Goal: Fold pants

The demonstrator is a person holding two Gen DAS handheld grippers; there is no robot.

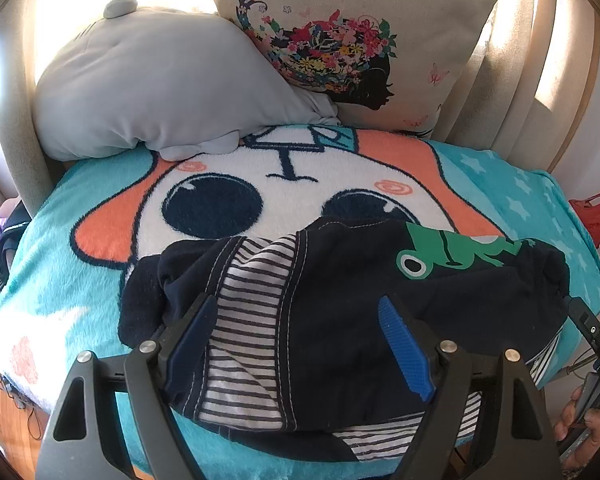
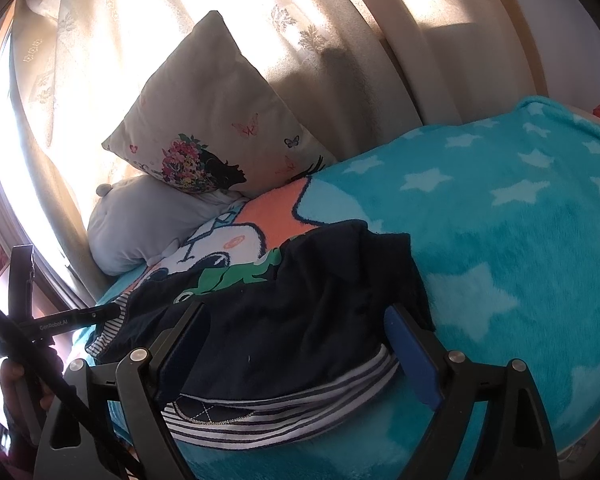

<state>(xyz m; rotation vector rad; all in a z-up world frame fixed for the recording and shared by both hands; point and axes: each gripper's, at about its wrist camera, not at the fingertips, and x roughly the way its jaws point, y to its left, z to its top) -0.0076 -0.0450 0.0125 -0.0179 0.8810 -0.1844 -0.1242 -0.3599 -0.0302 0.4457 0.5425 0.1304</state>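
Small dark navy pants (image 1: 340, 312) with a green frog print and a striped lining lie crumpled on a turquoise cartoon blanket (image 1: 80, 208). My left gripper (image 1: 300, 332) is open just above the pants' near left part, its fingers straddling the striped lining. My right gripper (image 2: 296, 340) is open over the pants' (image 2: 284, 312) right end near the striped waistband. The right gripper's tip shows at the right edge of the left wrist view (image 1: 580, 316). The left gripper shows at the left of the right wrist view (image 2: 80, 316).
A grey pillow (image 1: 160, 80) and a beige floral cushion (image 1: 360, 36) lean against the curtain at the back. A red item (image 1: 596, 212) hangs at the right past the blanket's edge. Star-patterned blanket (image 2: 500, 220) spreads to the right of the pants.
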